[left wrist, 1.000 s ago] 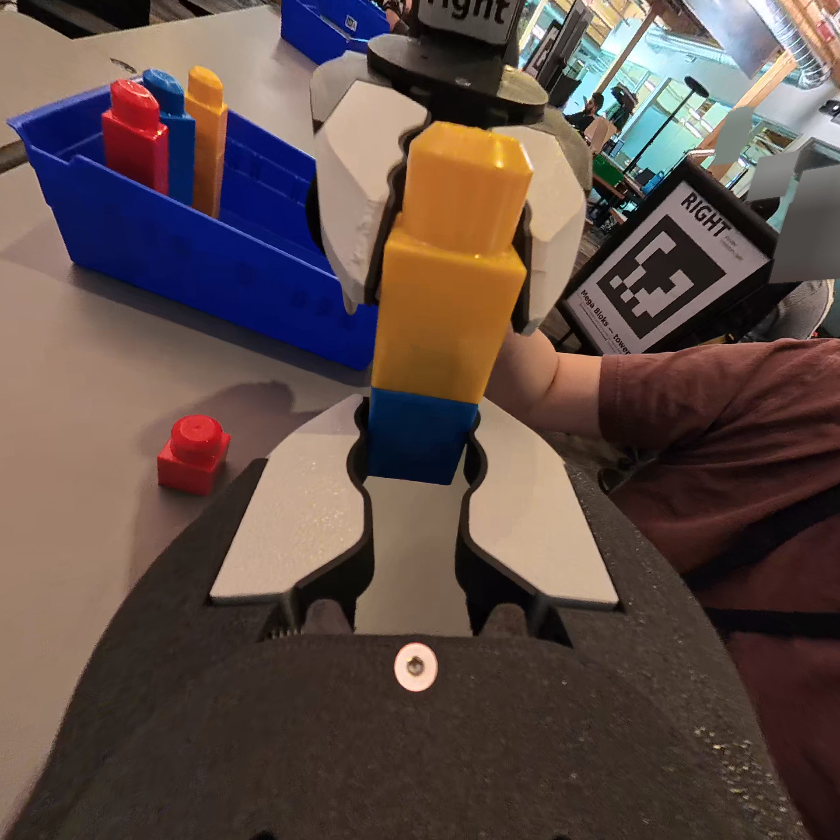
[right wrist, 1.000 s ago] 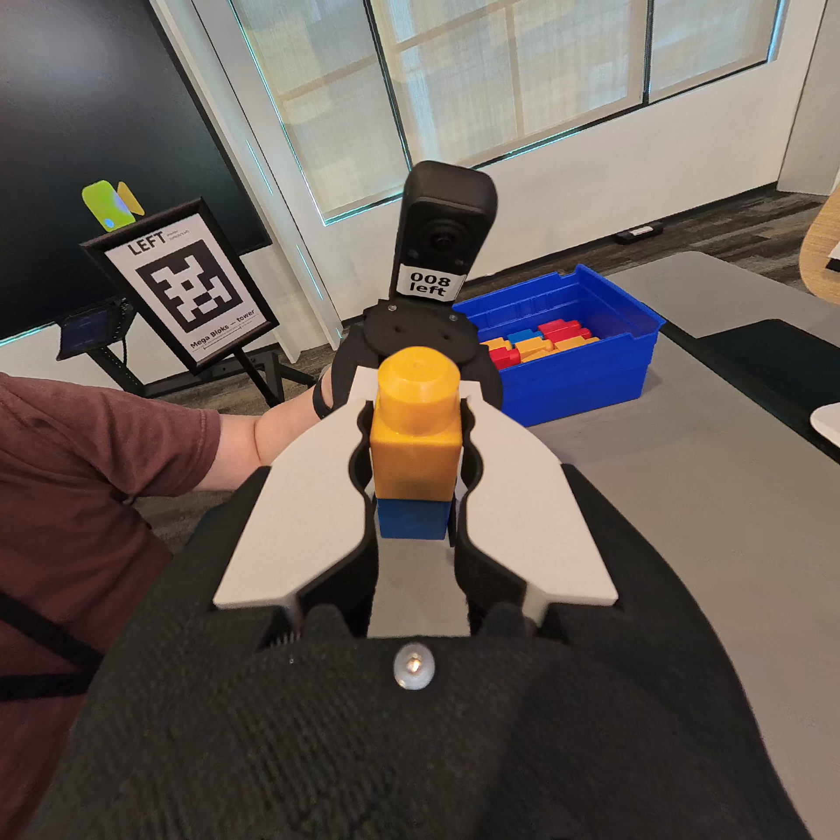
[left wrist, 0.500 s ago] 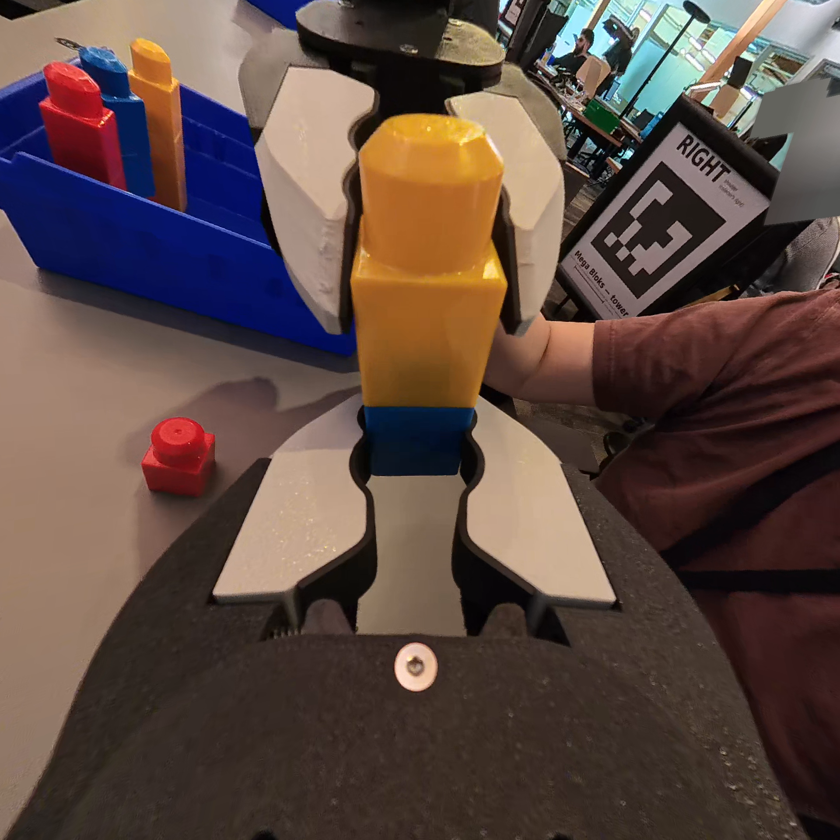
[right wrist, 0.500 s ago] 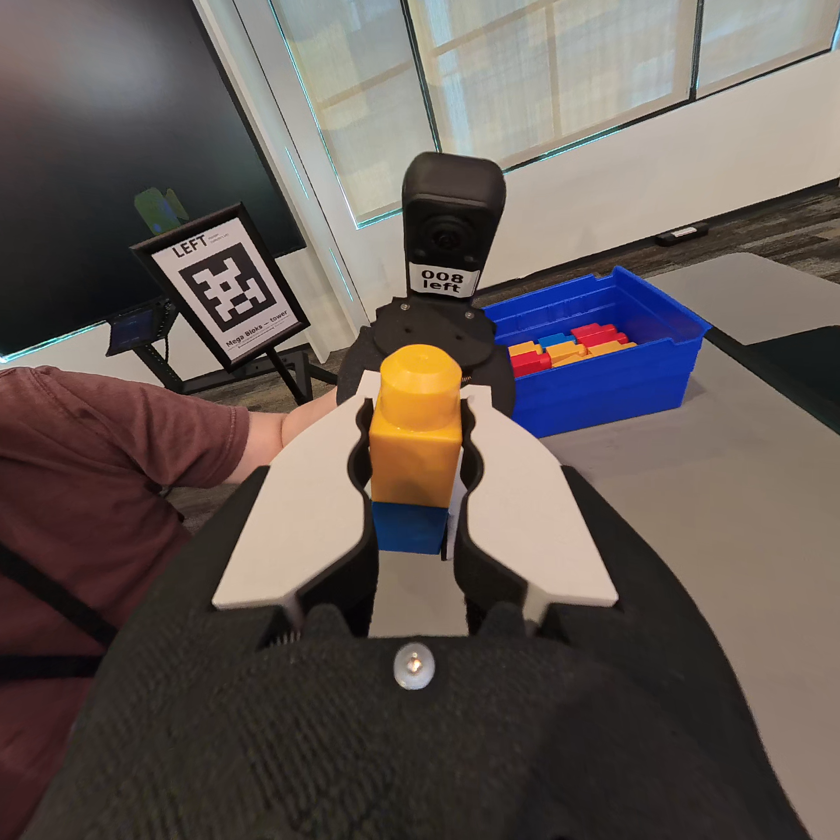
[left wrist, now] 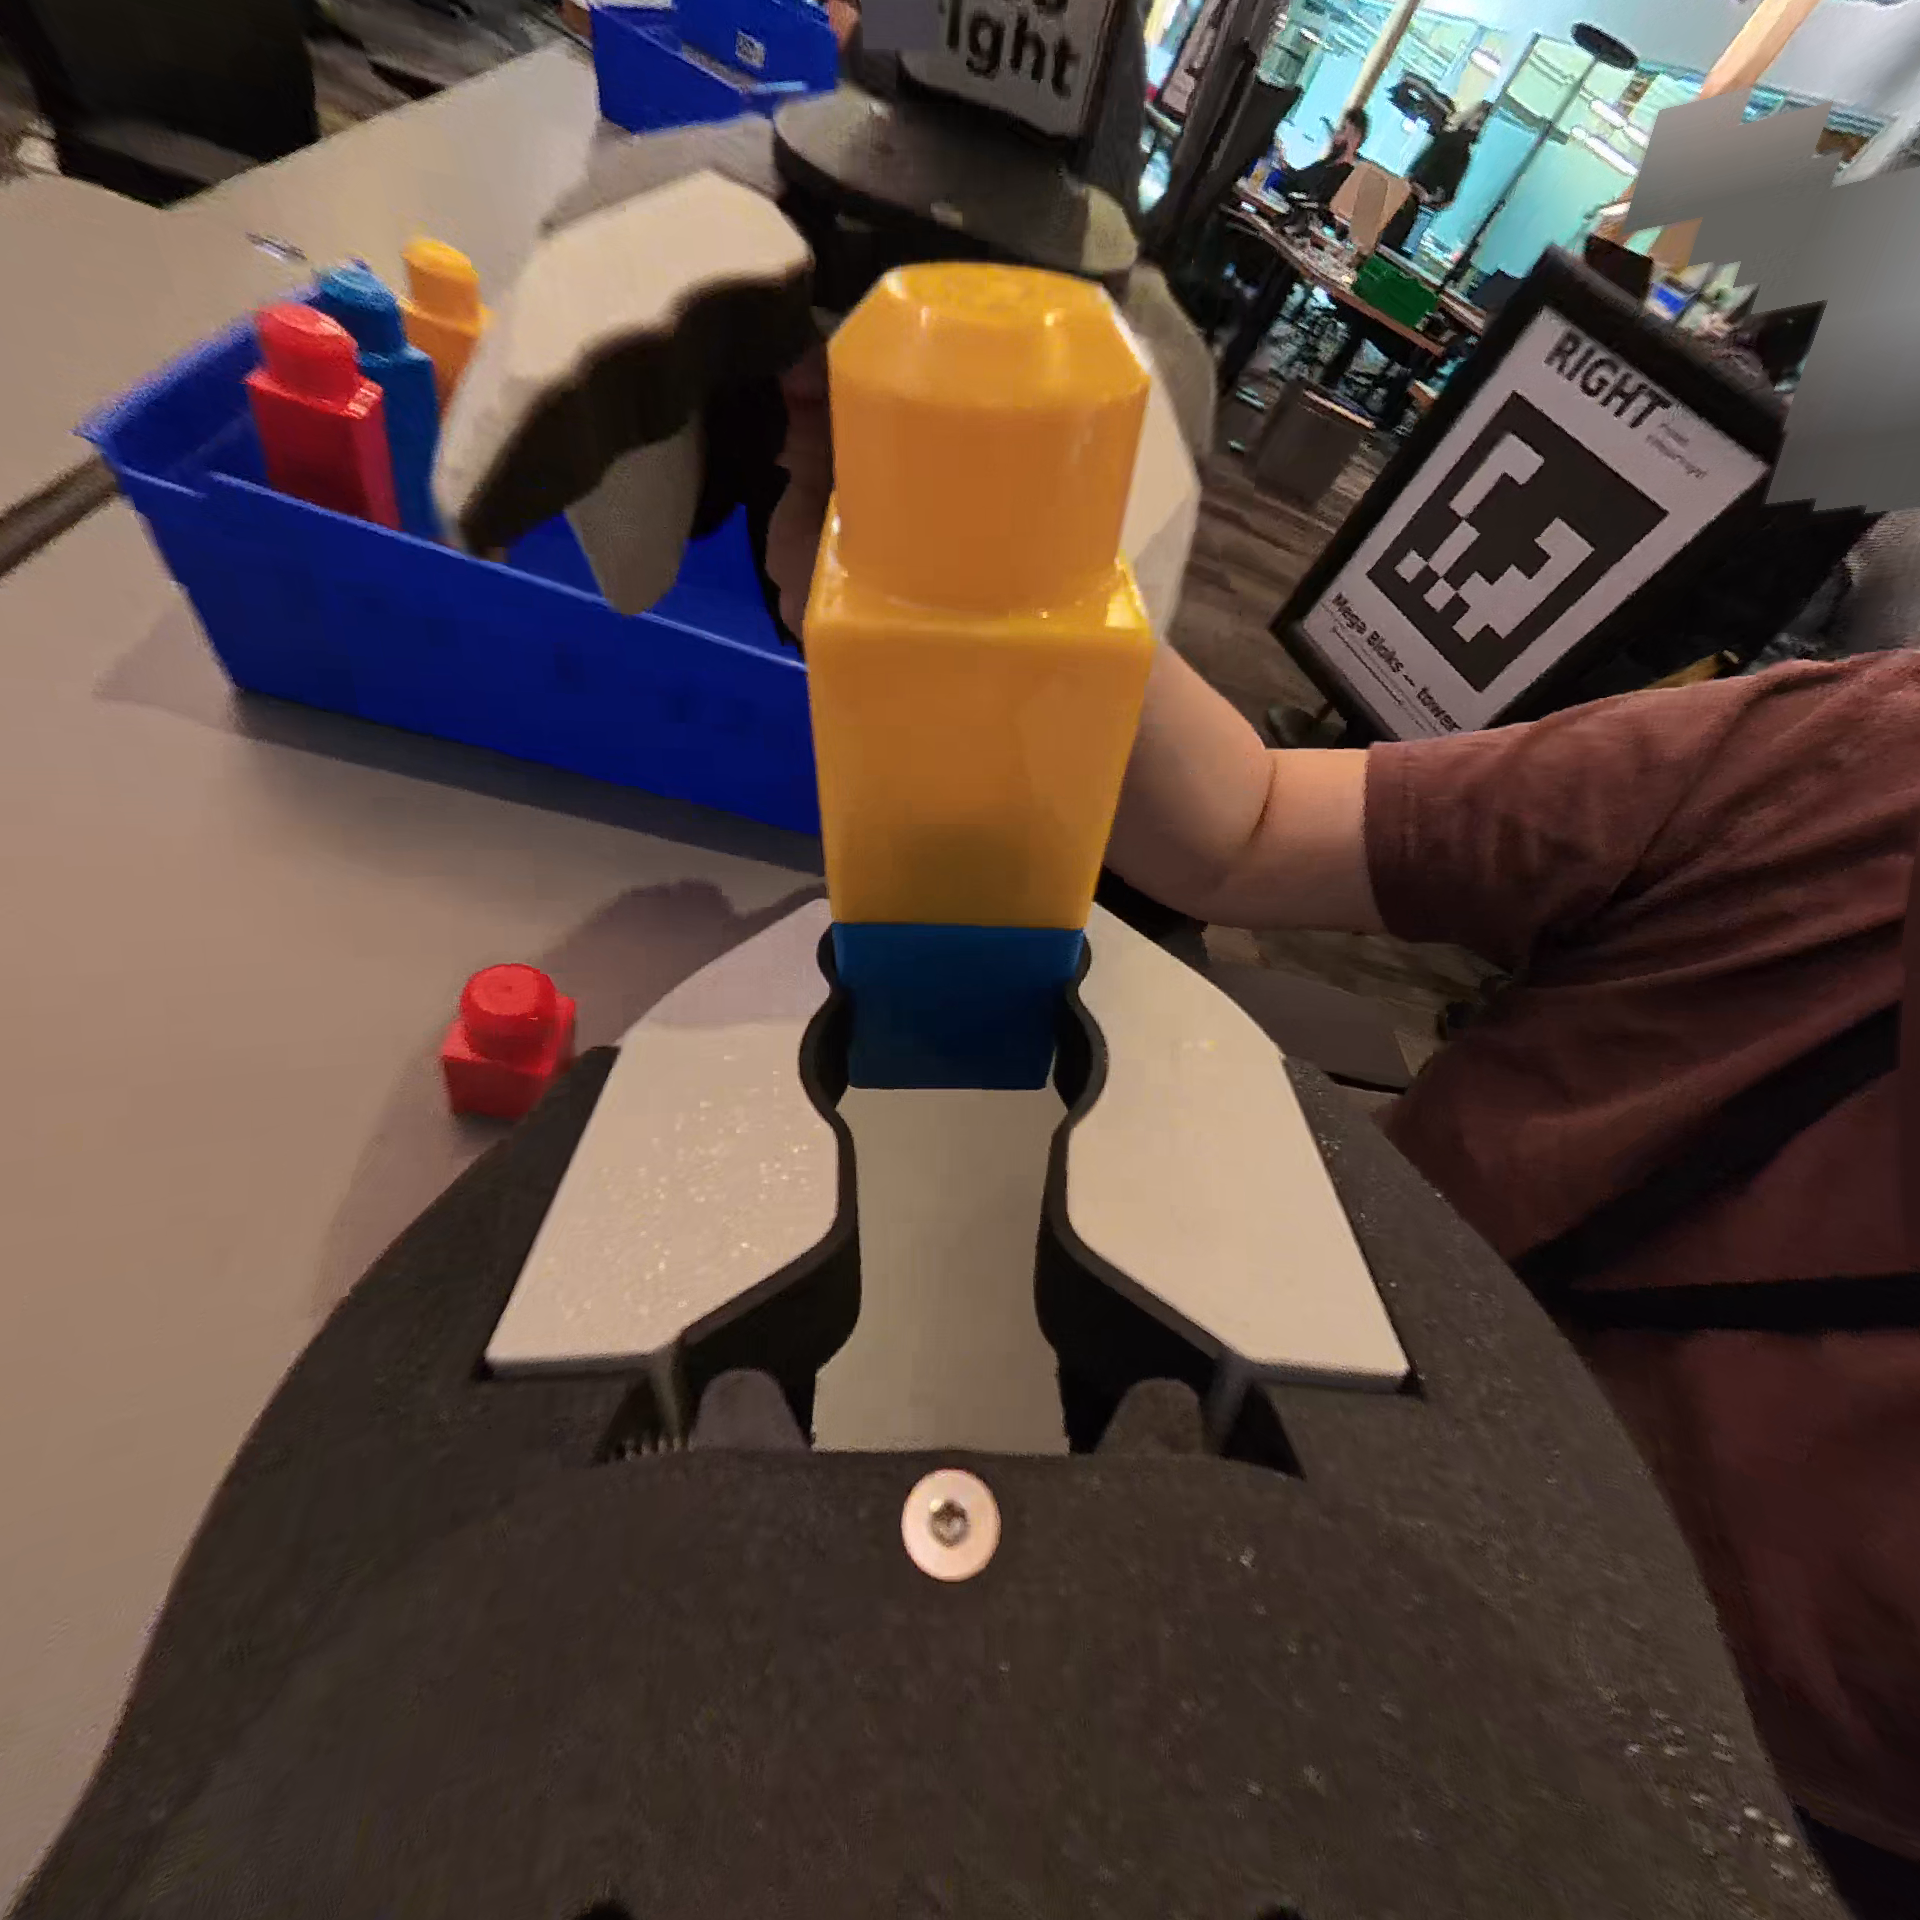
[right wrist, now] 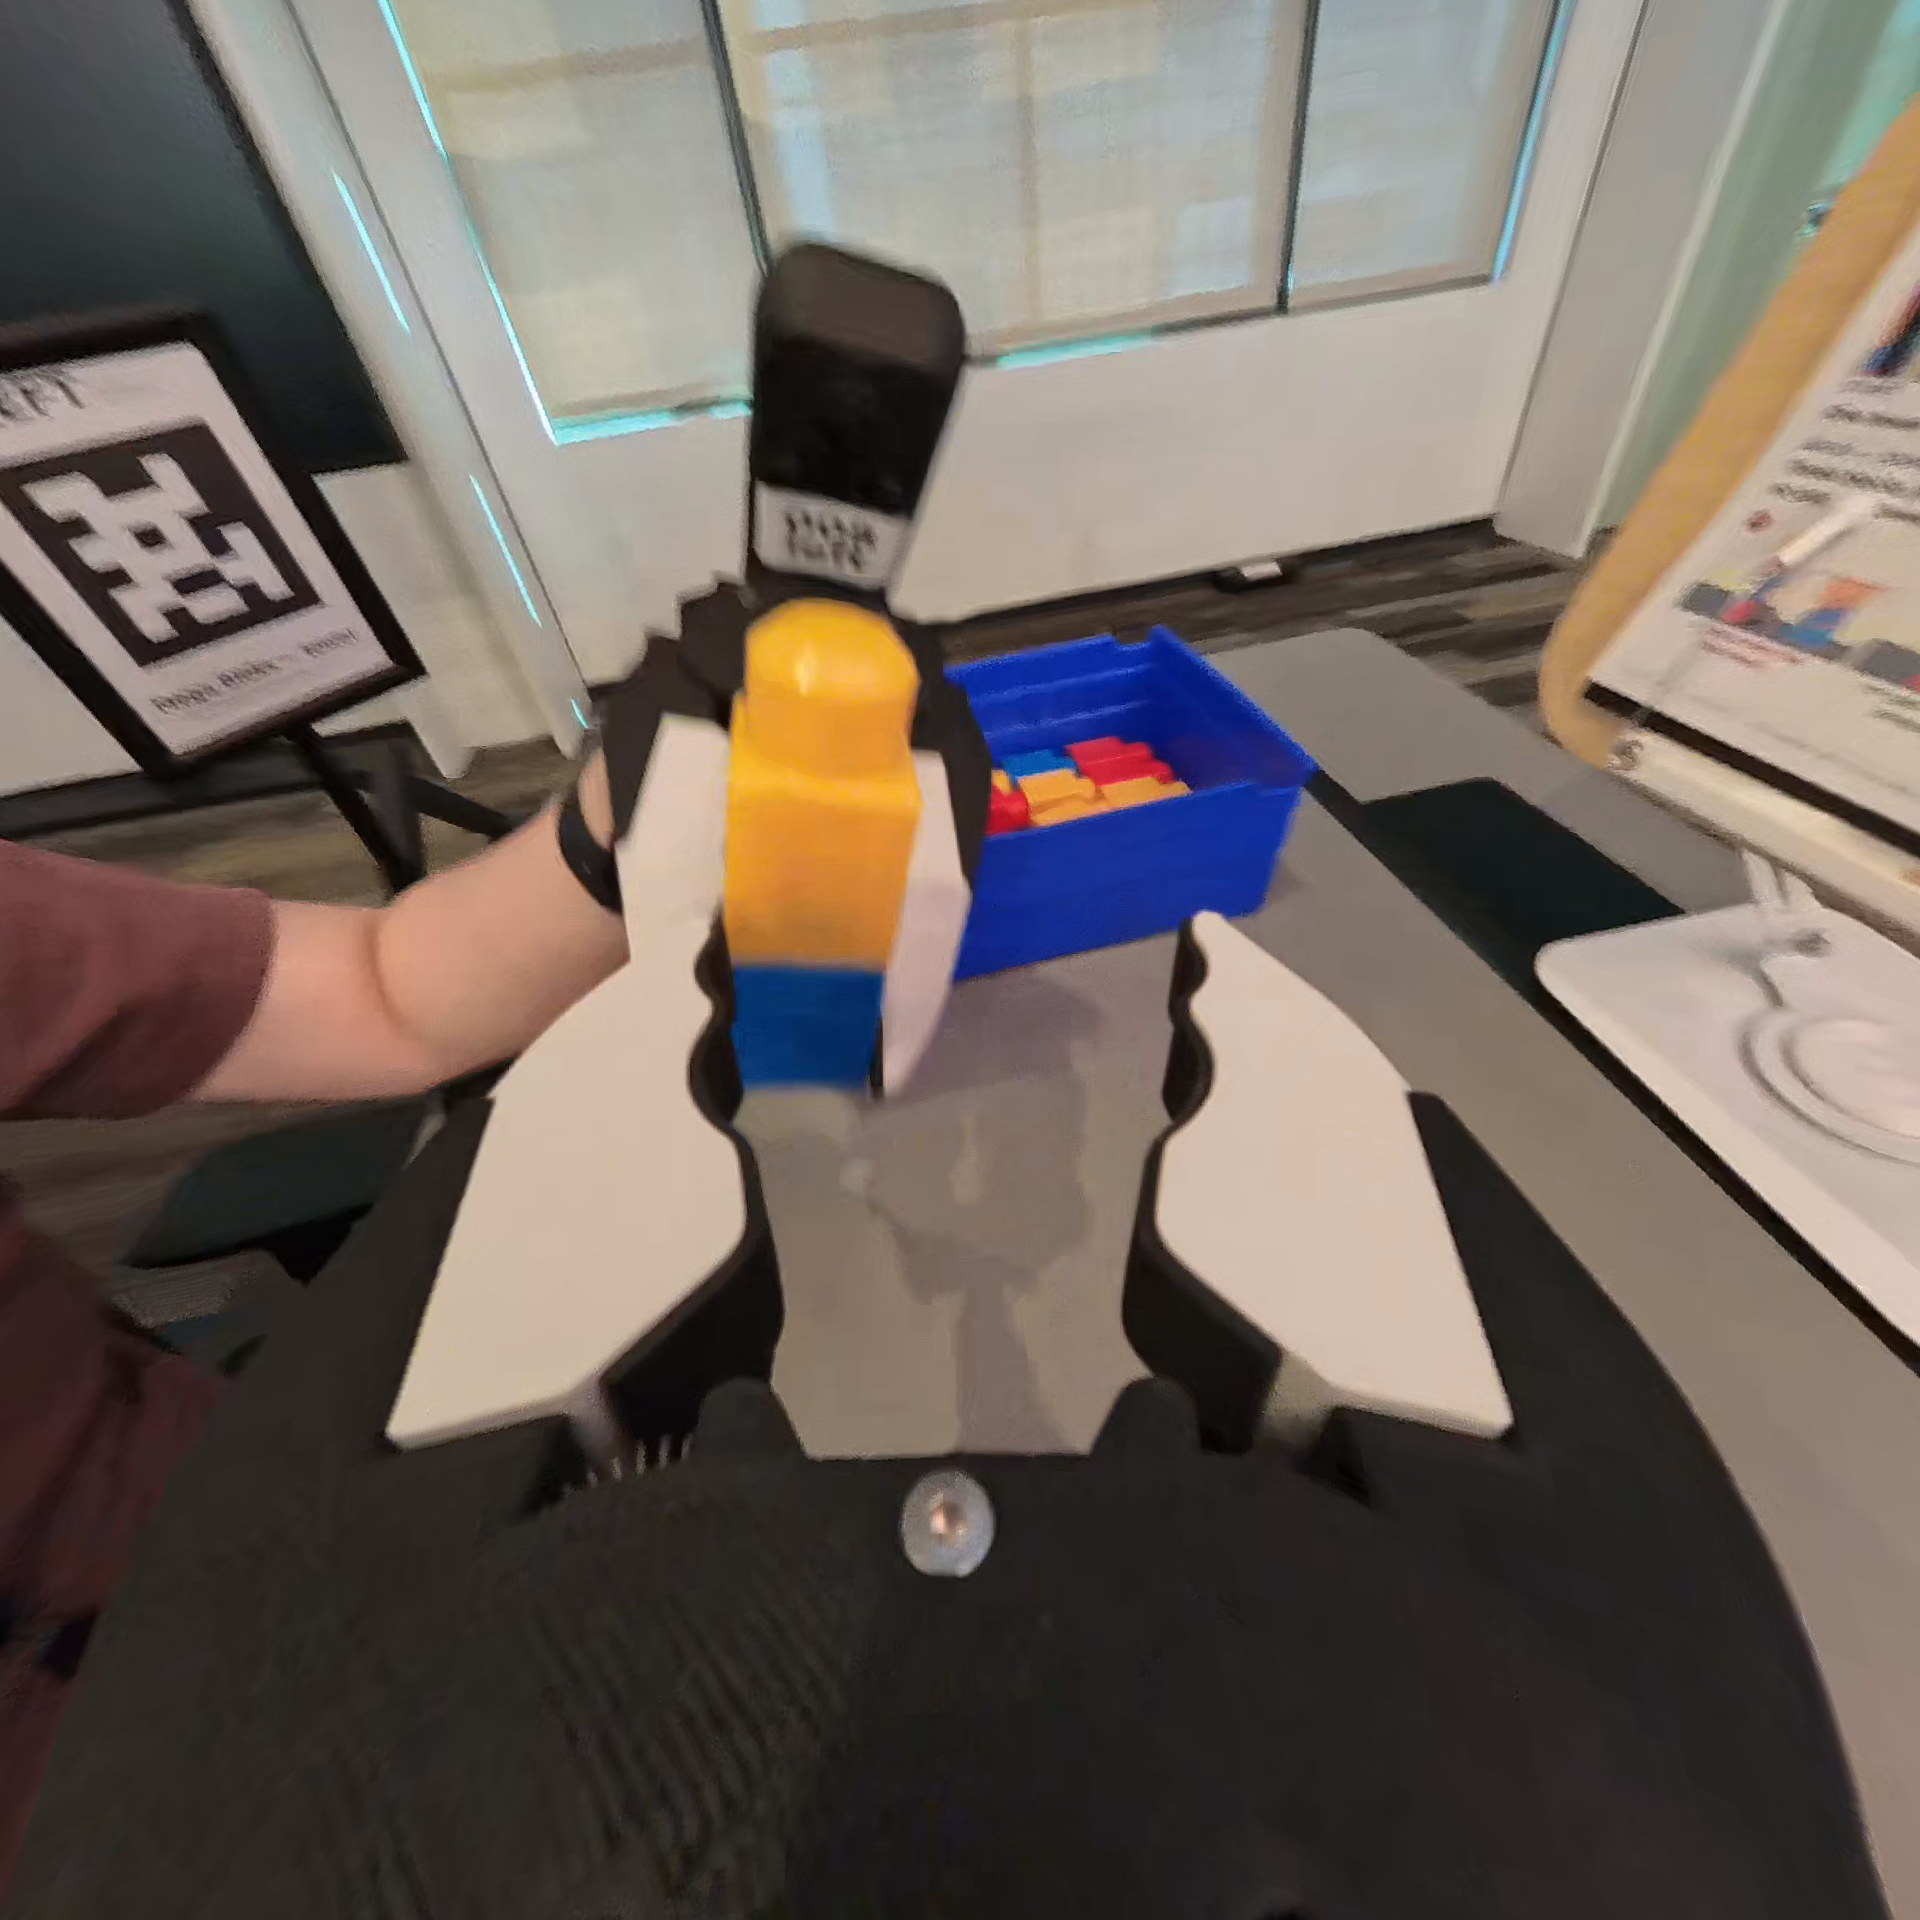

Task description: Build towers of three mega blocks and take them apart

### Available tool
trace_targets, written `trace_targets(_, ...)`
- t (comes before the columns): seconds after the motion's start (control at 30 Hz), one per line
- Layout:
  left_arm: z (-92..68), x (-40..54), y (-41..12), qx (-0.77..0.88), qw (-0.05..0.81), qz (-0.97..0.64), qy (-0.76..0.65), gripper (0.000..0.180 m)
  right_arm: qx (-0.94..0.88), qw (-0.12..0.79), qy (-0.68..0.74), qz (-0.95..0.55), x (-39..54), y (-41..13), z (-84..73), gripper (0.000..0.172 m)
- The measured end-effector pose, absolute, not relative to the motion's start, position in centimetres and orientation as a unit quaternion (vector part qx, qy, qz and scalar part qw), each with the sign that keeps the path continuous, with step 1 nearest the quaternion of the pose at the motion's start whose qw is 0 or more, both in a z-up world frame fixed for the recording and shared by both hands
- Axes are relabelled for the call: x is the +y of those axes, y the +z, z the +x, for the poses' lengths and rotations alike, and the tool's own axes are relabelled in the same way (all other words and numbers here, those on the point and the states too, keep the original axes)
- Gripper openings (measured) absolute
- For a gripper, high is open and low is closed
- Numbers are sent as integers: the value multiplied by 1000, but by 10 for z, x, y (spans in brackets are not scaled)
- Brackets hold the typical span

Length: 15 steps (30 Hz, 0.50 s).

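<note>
while left fingers (left wrist: 1164,1039) pinch the blue block (left wrist: 951,1003), right gripper (right wrist: 940,1029) gapes.

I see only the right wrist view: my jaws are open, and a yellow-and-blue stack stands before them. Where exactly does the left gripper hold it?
Observer: The left gripper clamps only the blue block at the bottom; the yellow part is free.
Operator: Is any loose block on the table?
Observer: One red block, left of that gripper.
Operator: Any finished towers?
Observer: Three upright columns, red, blue, orange, in a blue bin behind it.
</note>
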<state>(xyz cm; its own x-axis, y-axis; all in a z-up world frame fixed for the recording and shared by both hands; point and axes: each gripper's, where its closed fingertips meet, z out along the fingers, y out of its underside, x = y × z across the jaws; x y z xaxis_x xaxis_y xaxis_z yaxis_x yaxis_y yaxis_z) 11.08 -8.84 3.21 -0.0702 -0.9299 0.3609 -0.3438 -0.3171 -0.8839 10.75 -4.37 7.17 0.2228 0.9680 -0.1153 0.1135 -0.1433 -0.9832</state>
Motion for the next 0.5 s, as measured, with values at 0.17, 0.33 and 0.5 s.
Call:
trace_targets(0.17, 71, -65, 59, 476, 347, -634, -501, 36, -481, 374, 344, -715, -20, -6, 140, 68)
trace_targets(0.33, 43, -61, 82, 458, 388, -621, -504, 36, -504, 296, 196, -787, 10, -84, 164, 69)
trace_targets(0.5, 38, -62, 83, 463, 390, -619, -500, 36, -526, 261, 140, -797, 12, -113, 163, 68)
